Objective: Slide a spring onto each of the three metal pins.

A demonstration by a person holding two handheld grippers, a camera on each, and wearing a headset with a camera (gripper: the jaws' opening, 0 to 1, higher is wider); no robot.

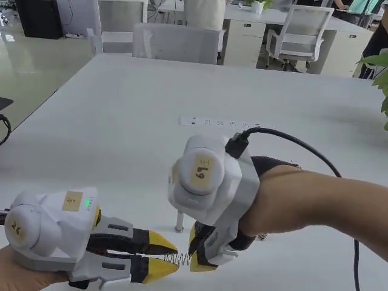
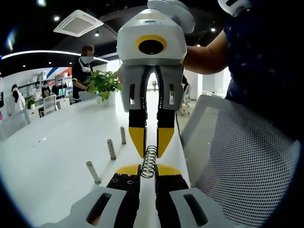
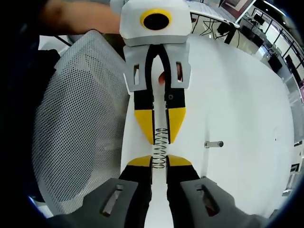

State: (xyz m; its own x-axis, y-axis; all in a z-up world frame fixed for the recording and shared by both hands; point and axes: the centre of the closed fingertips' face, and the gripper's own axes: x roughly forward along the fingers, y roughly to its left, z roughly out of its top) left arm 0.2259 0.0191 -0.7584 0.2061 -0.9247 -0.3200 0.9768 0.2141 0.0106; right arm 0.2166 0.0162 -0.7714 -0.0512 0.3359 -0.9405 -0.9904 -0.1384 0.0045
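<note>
The left gripper and right gripper each pinch one end of a spring, tip to tip. I think this steadies it for the bare pin, near the left gripper's left side.

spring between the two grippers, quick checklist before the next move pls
1. Left gripper grips the spring: ok, jaws shut on one end.
2. Right gripper grips the other end: ok, shut on it.
3. Spring straight: ok, coils look even.
4. A free pin: ok, the nearest pin is bare.
5. The other two pins already carry springs: they look coiled, cannot tell for sure.
6. Spring lined up over the bare pin: not ok, held off to one side.
</note>
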